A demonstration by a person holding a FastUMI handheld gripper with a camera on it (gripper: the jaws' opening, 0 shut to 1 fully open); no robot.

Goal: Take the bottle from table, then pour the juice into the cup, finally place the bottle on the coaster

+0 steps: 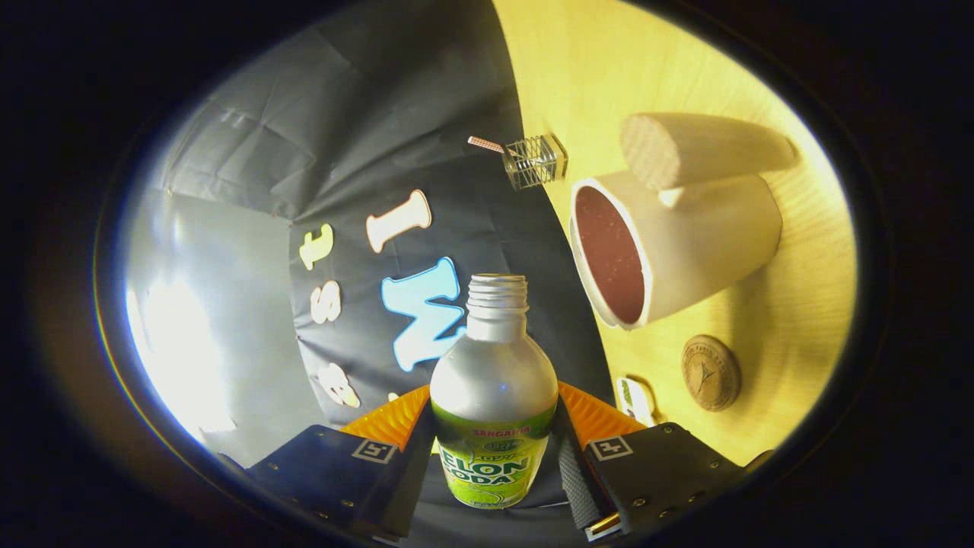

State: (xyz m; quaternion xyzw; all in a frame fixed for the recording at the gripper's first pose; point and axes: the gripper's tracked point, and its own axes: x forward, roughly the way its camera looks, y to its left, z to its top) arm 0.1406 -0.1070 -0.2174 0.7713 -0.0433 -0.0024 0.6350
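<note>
Holding the bottle [494,403], my jaws [494,464] are closed on its body from both sides, its uncapped mouth at twelve o'clock. I judge the pour is in hand: the cup [677,243] sits at two o'clock on the worktop [791,320]. Next, bring the mouth over its rim; the coaster [710,373] waits beside it.

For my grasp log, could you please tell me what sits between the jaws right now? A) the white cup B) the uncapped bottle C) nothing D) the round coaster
B: the bottle, its threaded neck bare of any cap, is pressed from both sides by the gripper, while the cup and the coaster lie beyond on the table.
</note>
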